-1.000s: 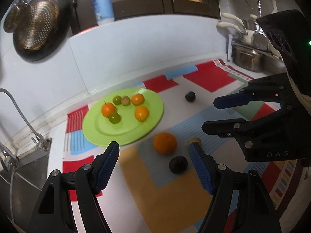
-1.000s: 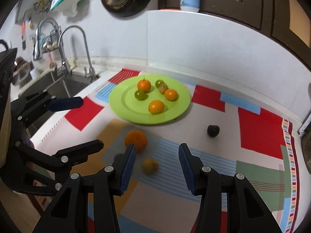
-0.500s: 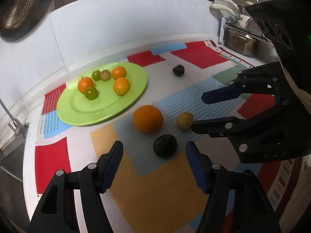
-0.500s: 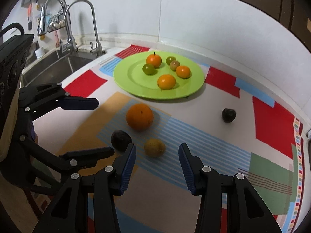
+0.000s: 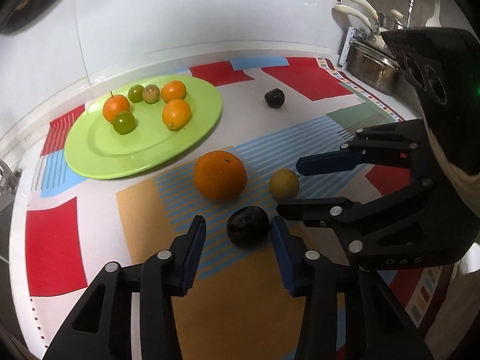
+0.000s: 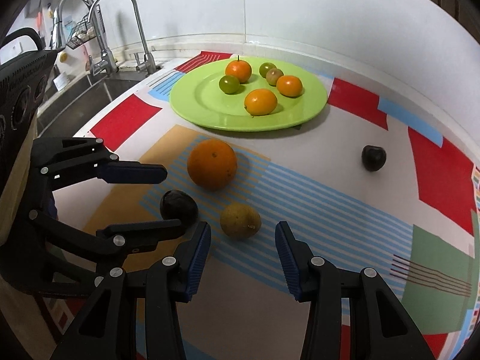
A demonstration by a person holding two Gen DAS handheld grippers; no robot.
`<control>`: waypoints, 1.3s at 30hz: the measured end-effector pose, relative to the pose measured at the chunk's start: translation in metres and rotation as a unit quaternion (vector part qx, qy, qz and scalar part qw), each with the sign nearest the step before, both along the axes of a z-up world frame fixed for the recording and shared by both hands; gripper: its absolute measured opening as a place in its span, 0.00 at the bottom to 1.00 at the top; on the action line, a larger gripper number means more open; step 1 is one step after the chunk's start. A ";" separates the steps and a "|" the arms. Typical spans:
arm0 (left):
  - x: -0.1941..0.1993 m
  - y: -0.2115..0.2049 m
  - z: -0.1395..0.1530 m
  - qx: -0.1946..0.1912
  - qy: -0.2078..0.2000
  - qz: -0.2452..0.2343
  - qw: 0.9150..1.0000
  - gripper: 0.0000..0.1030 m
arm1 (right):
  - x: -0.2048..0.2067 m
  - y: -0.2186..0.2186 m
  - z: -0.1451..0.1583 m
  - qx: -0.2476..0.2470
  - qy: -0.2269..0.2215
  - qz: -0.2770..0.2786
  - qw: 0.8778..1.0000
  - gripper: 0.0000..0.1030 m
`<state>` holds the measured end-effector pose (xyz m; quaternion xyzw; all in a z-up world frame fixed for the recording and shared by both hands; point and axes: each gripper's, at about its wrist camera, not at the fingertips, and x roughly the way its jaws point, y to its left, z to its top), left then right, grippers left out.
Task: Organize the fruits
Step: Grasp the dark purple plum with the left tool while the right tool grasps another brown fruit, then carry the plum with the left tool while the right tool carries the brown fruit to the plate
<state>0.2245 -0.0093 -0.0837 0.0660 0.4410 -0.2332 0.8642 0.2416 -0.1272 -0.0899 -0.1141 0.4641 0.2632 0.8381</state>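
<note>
Left claw [image 5: 238, 234] closing around round dark purple plum [image 5: 247, 229], pads not yet pressing. Big orange [image 5: 220, 175] just behind, small yellow-brown fruit [image 5: 283, 184] at right claw's [image 5: 289, 187] tips. Lime-green oval plate [image 5: 99, 156] holding six small fruits on patterned bench [image 5: 246, 309].

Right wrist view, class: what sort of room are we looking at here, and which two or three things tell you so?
Most likely a home kitchen worktop. A sink with curved taps sits at the left, steel pots stand at the far right, and a green plate of fruit rests on a patterned mat.
</note>
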 end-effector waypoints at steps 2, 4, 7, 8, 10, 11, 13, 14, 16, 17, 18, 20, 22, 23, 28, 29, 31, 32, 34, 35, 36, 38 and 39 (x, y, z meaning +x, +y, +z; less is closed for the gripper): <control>0.001 0.000 0.000 -0.005 0.003 0.002 1.000 0.38 | 0.001 0.000 -0.001 0.001 0.001 -0.001 1.000 0.43; 0.001 0.000 0.000 -0.010 0.007 0.004 1.000 0.36 | 0.003 0.001 -0.003 0.009 0.010 0.001 1.000 0.38; 0.001 0.000 0.001 -0.016 0.010 0.006 1.000 0.32 | 0.005 0.002 -0.006 0.013 0.014 0.000 1.000 0.37; 0.002 0.000 0.001 -0.018 0.011 0.006 1.000 0.29 | 0.005 0.002 -0.005 0.014 0.013 -0.001 1.000 0.37; 0.002 0.001 0.002 -0.018 0.012 0.009 1.000 0.29 | 0.006 0.003 -0.005 0.018 0.014 -0.002 1.000 0.34; 0.002 0.001 0.002 -0.018 0.012 0.011 1.000 0.29 | 0.006 0.003 -0.006 0.019 0.014 -0.004 1.000 0.31; 0.001 0.002 0.003 -0.018 0.011 0.016 1.000 0.29 | 0.007 0.003 -0.006 0.022 0.015 -0.006 1.000 0.29; 0.001 0.003 0.004 -0.018 0.010 0.018 1.000 0.29 | 0.006 0.003 -0.005 0.023 0.015 -0.007 1.000 0.29; -0.001 0.005 0.007 -0.017 0.006 0.023 1.000 0.29 | 0.004 0.002 -0.004 0.025 0.014 -0.010 1.000 0.29; -0.001 0.006 0.008 -0.018 0.004 0.025 1.000 0.29 | 0.004 0.002 -0.002 0.026 0.012 -0.011 1.000 0.29; -0.002 0.006 0.009 -0.019 0.002 0.026 0.999 0.29 | 0.003 0.002 -0.001 0.028 0.011 -0.013 0.999 0.29; -0.003 0.008 0.013 -0.021 -0.001 0.029 0.999 0.29 | 0.001 0.001 0.003 0.033 0.008 -0.017 0.999 0.29; -0.005 0.009 0.017 -0.022 -0.006 0.031 0.999 0.29 | -0.001 0.001 0.008 0.037 0.006 -0.021 0.999 0.29; -0.006 0.009 0.020 -0.023 -0.010 0.033 0.999 0.29 | -0.002 0.000 0.009 0.038 0.004 -0.022 0.999 0.29; -0.010 0.011 0.033 -0.027 -0.030 0.039 0.998 0.29 | -0.006 -0.001 0.021 0.046 -0.007 -0.030 0.998 0.29; -0.011 0.011 0.036 -0.028 -0.034 0.042 0.998 0.29 | -0.008 -0.002 0.024 0.047 -0.010 -0.031 0.998 0.29; -0.012 0.013 0.040 -0.030 -0.039 0.047 0.998 0.29 | -0.010 -0.002 0.030 0.052 -0.016 -0.035 0.998 0.29; -0.013 0.014 0.043 -0.032 -0.042 0.049 0.997 0.29 | -0.011 -0.003 0.032 0.054 -0.019 -0.036 0.998 0.29; -0.014 0.015 0.047 -0.032 -0.047 0.054 0.997 0.29 | -0.013 -0.003 0.037 0.057 -0.026 -0.040 0.997 0.29; -0.015 0.016 0.050 -0.033 -0.049 0.057 0.997 0.29 | -0.014 -0.004 0.040 0.059 -0.030 -0.042 0.997 0.29; -0.015 0.016 0.052 -0.034 -0.051 0.060 0.996 0.29 | -0.015 -0.004 0.042 0.060 -0.034 -0.044 0.997 0.29; -0.016 0.019 0.056 -0.035 -0.054 0.069 0.996 0.29 | -0.015 -0.004 0.048 0.065 -0.041 -0.047 0.996 0.29; -0.015 0.021 0.058 -0.036 -0.055 0.073 0.995 0.29 | -0.016 -0.004 0.051 0.068 -0.046 -0.049 0.995 0.29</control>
